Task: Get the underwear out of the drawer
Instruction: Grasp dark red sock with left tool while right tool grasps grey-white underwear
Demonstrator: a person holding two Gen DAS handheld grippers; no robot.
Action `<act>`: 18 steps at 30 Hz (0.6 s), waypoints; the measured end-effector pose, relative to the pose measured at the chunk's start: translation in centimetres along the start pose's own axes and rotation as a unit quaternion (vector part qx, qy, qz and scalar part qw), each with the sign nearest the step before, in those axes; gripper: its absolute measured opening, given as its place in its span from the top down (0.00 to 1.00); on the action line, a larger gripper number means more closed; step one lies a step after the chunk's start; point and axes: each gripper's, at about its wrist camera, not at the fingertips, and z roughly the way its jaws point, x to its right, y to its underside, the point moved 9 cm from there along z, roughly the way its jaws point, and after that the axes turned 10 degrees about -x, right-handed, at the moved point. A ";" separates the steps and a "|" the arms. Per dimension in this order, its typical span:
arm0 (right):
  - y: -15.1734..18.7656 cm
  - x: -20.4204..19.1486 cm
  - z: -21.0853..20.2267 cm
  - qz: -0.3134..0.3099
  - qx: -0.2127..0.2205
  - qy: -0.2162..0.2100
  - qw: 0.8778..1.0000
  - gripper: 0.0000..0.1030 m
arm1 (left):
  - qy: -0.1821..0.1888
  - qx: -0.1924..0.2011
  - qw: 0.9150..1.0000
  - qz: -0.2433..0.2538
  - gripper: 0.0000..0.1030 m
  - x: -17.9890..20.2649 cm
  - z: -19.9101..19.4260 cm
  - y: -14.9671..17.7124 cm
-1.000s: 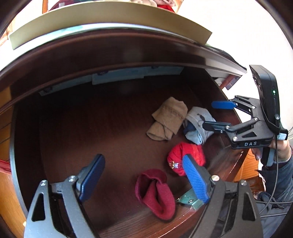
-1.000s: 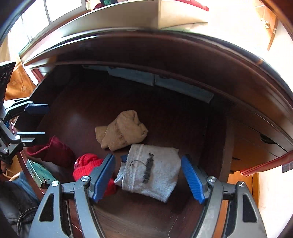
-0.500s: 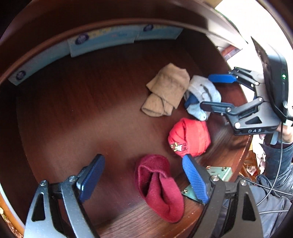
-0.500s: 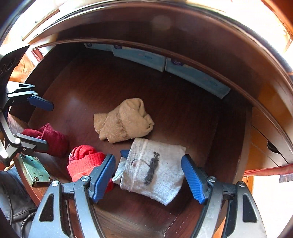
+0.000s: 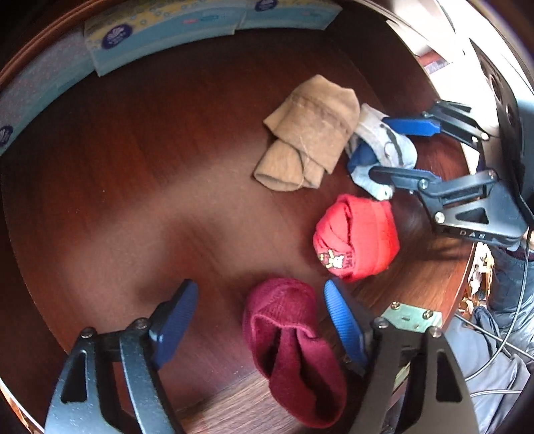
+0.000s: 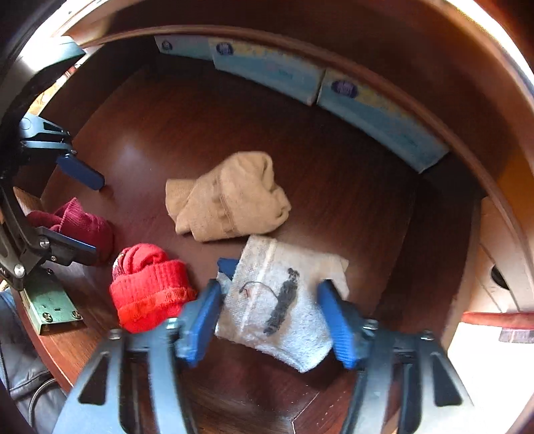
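Note:
Several folded garments lie on the floor of an open dark wood drawer point(image 5: 150, 167). A dark red one point(image 5: 290, 340) point(image 6: 80, 220) lies between the fingers of my left gripper point(image 5: 258, 313) point(image 6: 95, 217), close to the right pad. Those jaws are closing and do not press on it. A grey-white one with a dark mark point(image 6: 277, 293) point(image 5: 393, 150) sits between the fingers of my right gripper point(image 6: 268, 317) point(image 5: 380, 148). Its jaws are closing, with the pads at the cloth's edges and the cloth still flat. A bright red roll point(image 5: 358, 237) point(image 6: 150, 290) and a tan bundle point(image 5: 310, 133) point(image 6: 230, 197) lie untouched.
Pale blue tissue packs point(image 5: 167, 30) point(image 6: 267, 70) line the drawer's back wall. A green metal lock plate point(image 5: 414, 317) point(image 6: 50, 303) is fixed on the front edge. A person's dark clothing and cables point(image 5: 494, 350) are just outside the front.
Both grippers have sunk into the drawer and tipped further down. Both pairs of jaws have narrowed, the right pair much more, coming in beside the grey-white garment.

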 end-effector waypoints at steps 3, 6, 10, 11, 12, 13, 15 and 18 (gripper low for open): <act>-0.1 0.3 0.4 0.001 -0.001 -0.016 1.000 0.47 | 0.000 0.000 1.000 0.002 0.25 0.0 -0.1 -0.2; -0.1 0.5 0.7 -0.001 0.001 -0.019 1.000 0.53 | -0.011 0.009 1.000 0.007 0.38 0.0 -0.3 -0.1; -0.1 0.8 0.6 0.001 0.017 -0.025 1.000 0.65 | 0.003 0.022 1.000 0.008 0.57 0.0 -0.4 1.3; -0.1 0.8 0.6 0.003 0.021 -0.030 0.999 0.67 | 0.007 0.025 1.000 0.007 0.59 -0.1 -0.5 1.4; -0.1 0.9 0.6 0.004 0.025 -0.033 0.999 0.69 | 0.010 0.028 1.000 0.007 0.65 -0.1 -0.6 1.4; -0.1 1.0 0.5 0.005 0.028 -0.034 0.999 0.70 | 0.013 0.030 0.999 0.010 0.70 -0.3 -0.7 1.8; -0.1 1.2 0.4 0.003 0.032 -0.030 0.999 0.73 | 0.011 0.038 0.999 0.016 0.73 -0.4 -0.9 2.1; 0.0 1.1 0.3 0.002 0.038 -0.024 0.999 0.76 | 0.006 0.059 0.998 0.022 0.76 -0.1 -1.5 2.5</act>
